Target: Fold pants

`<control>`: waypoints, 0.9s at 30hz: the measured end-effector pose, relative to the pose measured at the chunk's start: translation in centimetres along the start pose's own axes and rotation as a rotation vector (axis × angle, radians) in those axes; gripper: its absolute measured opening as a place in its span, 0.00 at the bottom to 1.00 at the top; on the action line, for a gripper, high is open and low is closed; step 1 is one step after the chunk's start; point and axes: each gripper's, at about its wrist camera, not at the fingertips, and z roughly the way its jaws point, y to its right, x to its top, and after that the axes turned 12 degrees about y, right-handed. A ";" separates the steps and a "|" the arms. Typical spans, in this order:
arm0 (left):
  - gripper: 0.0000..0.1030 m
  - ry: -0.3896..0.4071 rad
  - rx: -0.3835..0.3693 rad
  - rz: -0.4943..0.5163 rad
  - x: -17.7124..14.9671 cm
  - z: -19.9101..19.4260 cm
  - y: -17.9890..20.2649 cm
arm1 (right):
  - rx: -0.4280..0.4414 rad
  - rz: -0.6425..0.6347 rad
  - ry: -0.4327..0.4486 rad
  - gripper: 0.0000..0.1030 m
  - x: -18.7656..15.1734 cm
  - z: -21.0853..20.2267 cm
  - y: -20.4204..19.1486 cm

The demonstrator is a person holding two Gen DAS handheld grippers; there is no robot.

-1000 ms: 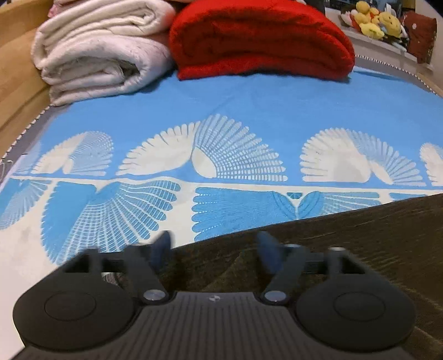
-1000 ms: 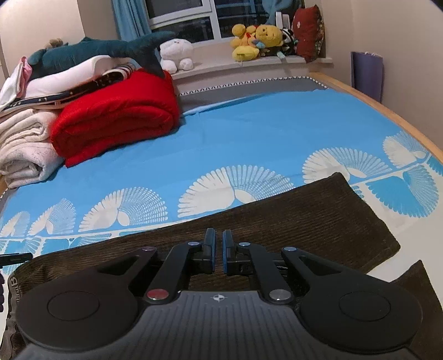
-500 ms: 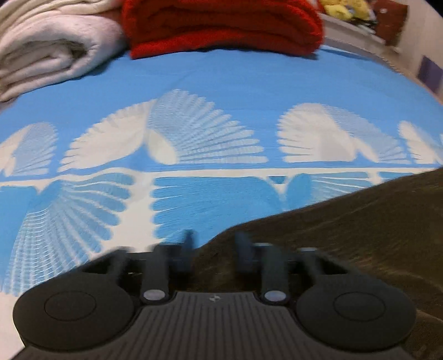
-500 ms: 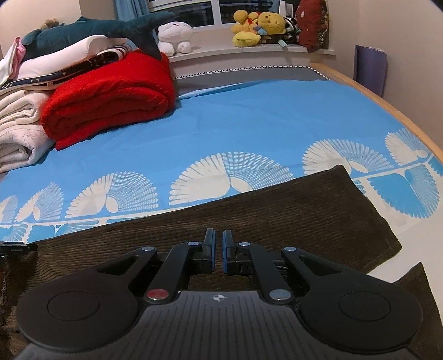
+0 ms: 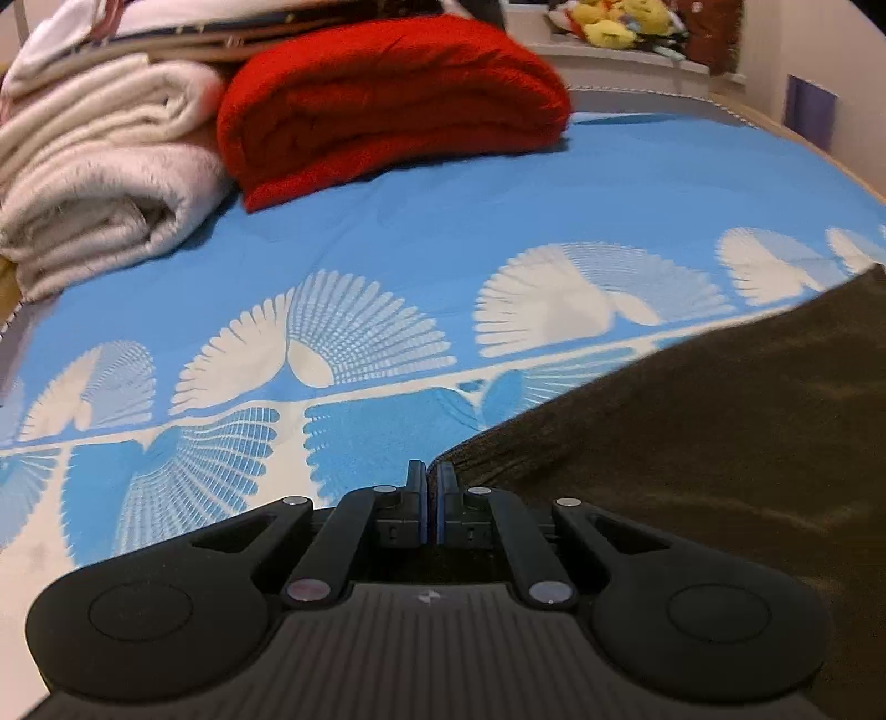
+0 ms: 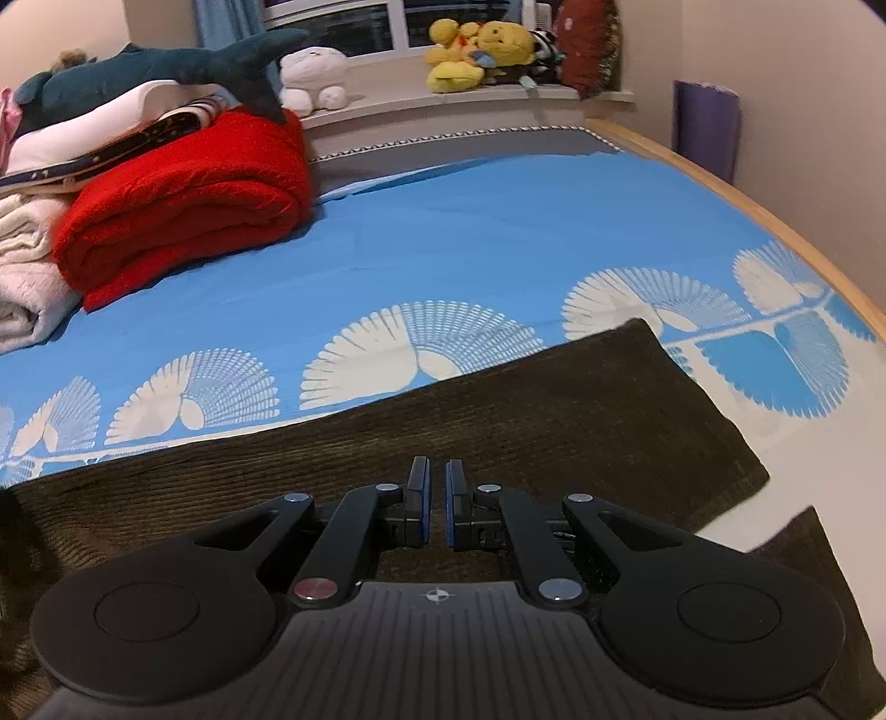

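Left wrist view: left gripper, fingers closed at the near-left edge of the pants; whether cloth is pinched cannot be told. Right wrist view: right gripper, fingers nearly closed over the pants, spread across the bed.

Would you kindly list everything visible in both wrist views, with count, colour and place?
pants: one, dark brown corduroy, flat across the near bed
bed sheet: one, blue with white fans
red blanket: one, folded, far left
cream blankets: stack, left of the red one
shark plush: one, dark teal, atop the pile
white plush: one, window ledge
yellow plush toys: cluster, ledge
purple object: one, right wall
left tongs: shut at the pants' edge
right tongs: nearly shut over the pants
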 end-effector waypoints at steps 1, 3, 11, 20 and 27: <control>0.02 0.003 -0.007 0.006 0.1 -1.8 0.5 | 0.004 0.008 0.000 0.05 0.0 -0.1 0.1; 0.02 0.006 -0.025 0.018 -0.2 -5.6 1.7 | 0.011 0.025 0.004 0.05 -0.1 -0.6 0.3; 0.02 -0.121 -0.179 0.039 -7.3 -14.9 6.7 | 0.011 0.088 0.010 0.03 -1.1 -2.8 1.2; 0.53 -0.251 -0.079 -0.546 -11.3 -14.6 -4.0 | 0.027 0.184 -0.042 0.04 -2.1 -3.3 3.5; 0.64 -0.487 -0.067 -0.752 -15.0 -10.7 -6.0 | 0.047 0.339 -0.088 0.05 -2.6 -1.0 5.0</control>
